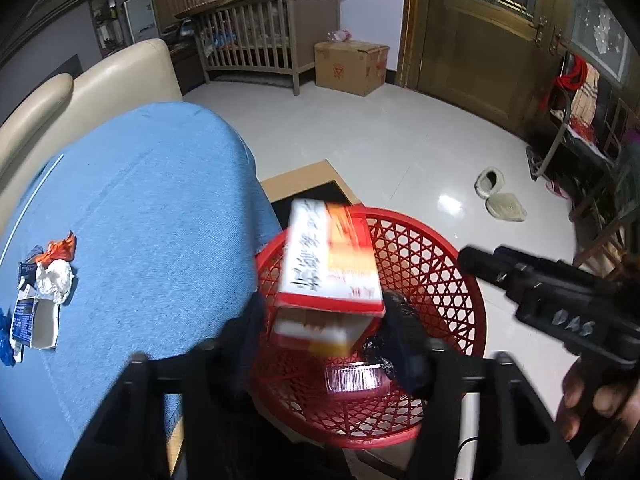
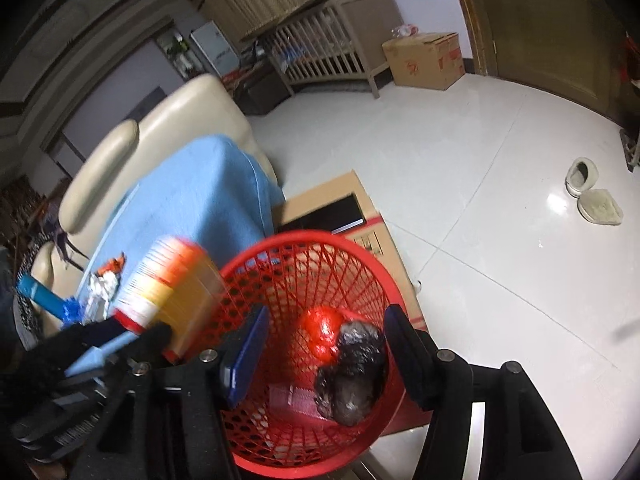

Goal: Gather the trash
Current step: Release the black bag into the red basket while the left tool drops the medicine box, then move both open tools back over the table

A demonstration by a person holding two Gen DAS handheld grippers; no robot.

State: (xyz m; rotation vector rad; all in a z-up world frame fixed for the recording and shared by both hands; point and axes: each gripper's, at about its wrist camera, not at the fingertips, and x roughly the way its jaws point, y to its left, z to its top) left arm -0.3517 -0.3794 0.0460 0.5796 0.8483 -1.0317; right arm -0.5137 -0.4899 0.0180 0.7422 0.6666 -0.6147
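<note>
My left gripper (image 1: 324,336) is shut on a red, white and orange carton (image 1: 330,264), holding it over the red mesh basket (image 1: 452,280). In the right wrist view the same carton (image 2: 168,284) shows at the left, beside the basket (image 2: 304,264). My right gripper (image 2: 324,352) is open and empty above the basket, which holds a crumpled black bag (image 2: 352,376), a red wrapper (image 2: 324,328) and a clear packet (image 2: 296,400). More trash lies on the blue sofa cover (image 1: 140,220): white crumpled paper (image 1: 54,280), an orange wrapper (image 1: 60,250) and a torn blue-and-white box (image 1: 34,320).
A flat cardboard box (image 2: 348,216) lies under the basket on the white tile floor. A cream sofa (image 1: 100,92) stands at the left. A crib (image 1: 264,40), a cardboard carton (image 1: 352,66), a wooden door (image 1: 480,40) and two slippers (image 1: 500,196) are farther off.
</note>
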